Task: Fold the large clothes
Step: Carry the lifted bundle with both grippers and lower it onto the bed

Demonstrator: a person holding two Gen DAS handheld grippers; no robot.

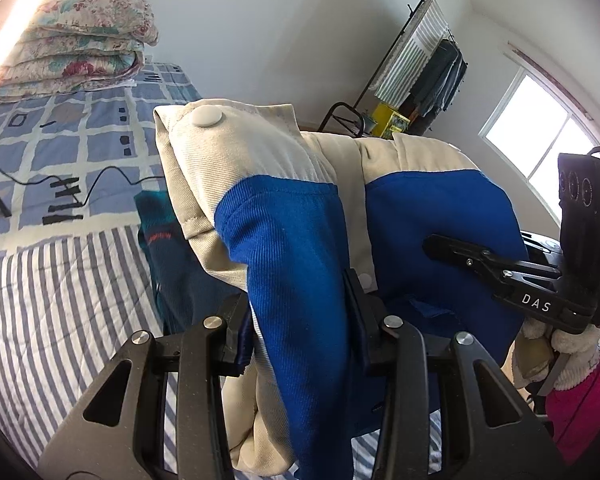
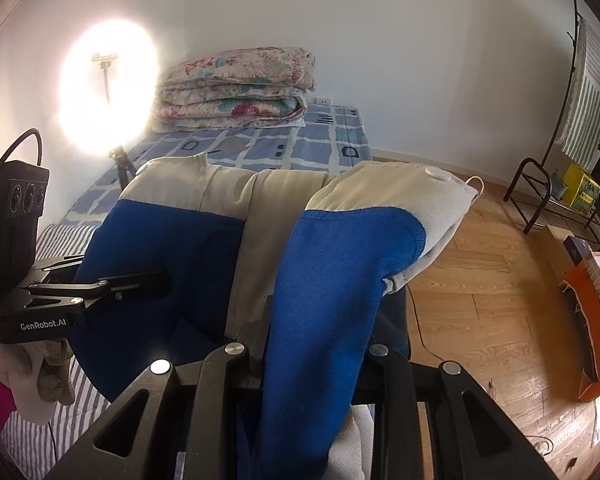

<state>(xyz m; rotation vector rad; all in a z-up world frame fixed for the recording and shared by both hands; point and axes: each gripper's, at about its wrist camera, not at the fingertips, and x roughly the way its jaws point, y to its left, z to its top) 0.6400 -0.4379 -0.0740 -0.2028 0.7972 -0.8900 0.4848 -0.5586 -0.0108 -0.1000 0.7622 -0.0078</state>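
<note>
Jacket (image 1: 300, 264), blue body with cream shoulders and white snap buttons, is lifted off the bed (image 1: 60, 288) and hangs bunched between the two tools, above the striped sheet. Left tool (image 1: 296, 320) is closed to a narrow gap on a thick roll of blue and cream cloth that runs out between its fingers. Right tool (image 2: 320, 344) grips a like roll on the other side, narrow as well; each tool also shows in the other's view, side-on, at the garment's edge. The jacket appears doubled at least once: cream collar parts sit on top, blue panels fall in two lobes with a cream placket between them. Judgement: the fold is partly made but not finished, since the garment is airborne, uneven, and not yet laid flat. Left to do: set it down on the bed, square the edges, release. A dark teal garment (image 1: 168, 248) lies on the sheet below, apparently unfolded. A floral quilt (image 1: 76, 52) sits stacked at the far end.
</note>
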